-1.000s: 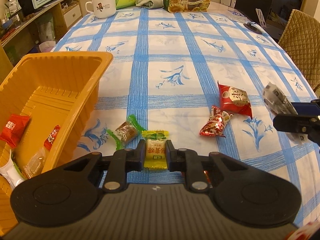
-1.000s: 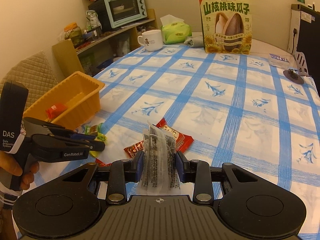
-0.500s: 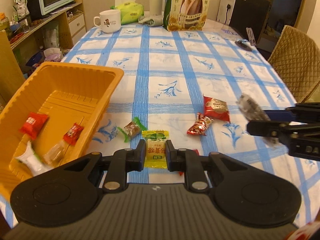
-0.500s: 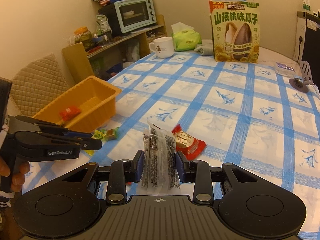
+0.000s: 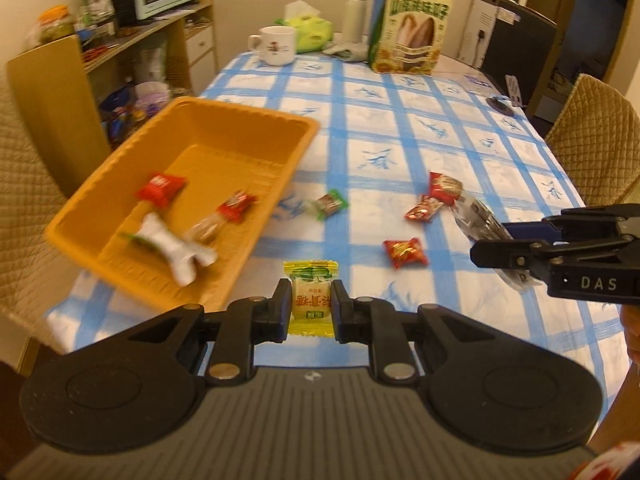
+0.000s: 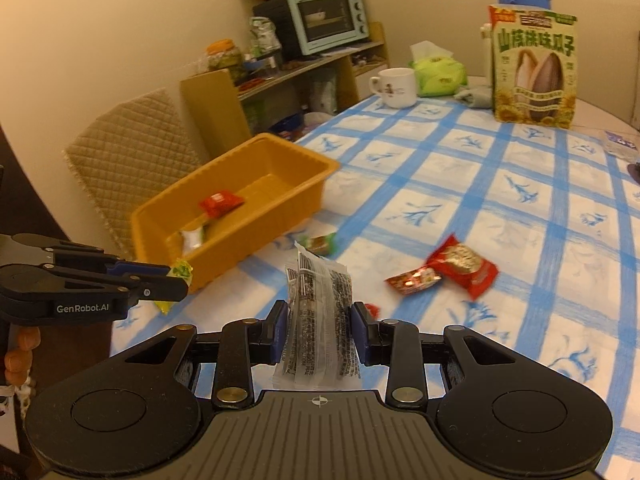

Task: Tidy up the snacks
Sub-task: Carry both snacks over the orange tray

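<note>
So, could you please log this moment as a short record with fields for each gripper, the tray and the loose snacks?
left gripper: shut on yellow candy, held above the table
right gripper: shut on clear printed packet
orange tray: holds about four wrapped snacks, including a red packet
tablecloth: four loose snacks, a green-ended candy and three red ones

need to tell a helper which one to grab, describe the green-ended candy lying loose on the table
Start at the orange bin on the blue-checked tablecloth. Just off its right-hand wall lies a small candy, apart from the red packets further right. It alone has a brown middle with green twisted ends.
</note>
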Motion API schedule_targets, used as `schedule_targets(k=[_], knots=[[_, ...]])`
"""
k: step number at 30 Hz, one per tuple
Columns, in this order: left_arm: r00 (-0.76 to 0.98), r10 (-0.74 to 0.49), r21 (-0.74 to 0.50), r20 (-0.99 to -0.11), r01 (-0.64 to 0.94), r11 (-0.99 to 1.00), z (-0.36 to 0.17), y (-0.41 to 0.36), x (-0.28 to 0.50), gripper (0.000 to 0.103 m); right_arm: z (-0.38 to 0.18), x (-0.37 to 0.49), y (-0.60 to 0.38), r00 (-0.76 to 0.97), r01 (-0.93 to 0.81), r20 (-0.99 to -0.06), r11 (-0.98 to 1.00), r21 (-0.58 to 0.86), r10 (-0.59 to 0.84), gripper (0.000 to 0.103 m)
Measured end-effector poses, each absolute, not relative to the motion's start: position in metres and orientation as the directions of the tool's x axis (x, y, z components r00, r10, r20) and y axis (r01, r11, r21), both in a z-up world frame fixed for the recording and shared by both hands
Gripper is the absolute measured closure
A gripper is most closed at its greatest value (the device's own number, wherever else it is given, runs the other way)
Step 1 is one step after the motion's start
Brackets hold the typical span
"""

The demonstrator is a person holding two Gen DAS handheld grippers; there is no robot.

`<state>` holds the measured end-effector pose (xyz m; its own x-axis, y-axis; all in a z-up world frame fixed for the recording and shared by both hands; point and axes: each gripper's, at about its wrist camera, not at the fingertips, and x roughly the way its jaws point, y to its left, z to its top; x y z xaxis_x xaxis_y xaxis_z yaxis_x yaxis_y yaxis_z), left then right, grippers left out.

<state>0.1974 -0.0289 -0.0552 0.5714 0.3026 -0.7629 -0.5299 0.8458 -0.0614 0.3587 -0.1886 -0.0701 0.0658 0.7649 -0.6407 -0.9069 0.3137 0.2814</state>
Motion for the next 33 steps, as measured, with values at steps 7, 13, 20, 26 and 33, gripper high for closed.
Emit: schedule_targets(k=[7,13,20,26,33], knots=[[0.539,0.349,-0.050,-0.767,-0.592,0.805,-0.047,-0.013,0.152,0.085,-0.063,0.313,-0.169,-0.023,-0.925,-0.639,0.226,0.306,0.769,0.069],[0.525,0.382,-0.037,-0.761,-0.622,0.782,-0.040,0.011,0.124,0.085,-0.058,0.283,-0.143,-0.079,-0.929,-0.636,0.175,0.327,0.767,0.069],[0.536,0.403,-0.020,-0.741,-0.619,0.785,-0.030,0.048,0.111,0.085,-0.050,0.265,-0.106,-0.099,-0.926,-0.624,0.158,0.342,0.775,0.069],[0.569,0.397,-0.010,-0.720,-0.580,0.814,-0.022,0.084,0.118,0.085,-0.045,0.262,-0.066,-0.064,-0.912,-0.621,0.206,0.354,0.781,0.069],[0.609,0.370,0.000,-0.701,-0.519,0.855,-0.019,0.125,0.147,0.085,-0.044,0.276,-0.022,0.021,-0.875,-0.624,0.317,0.367,0.781,0.069]])
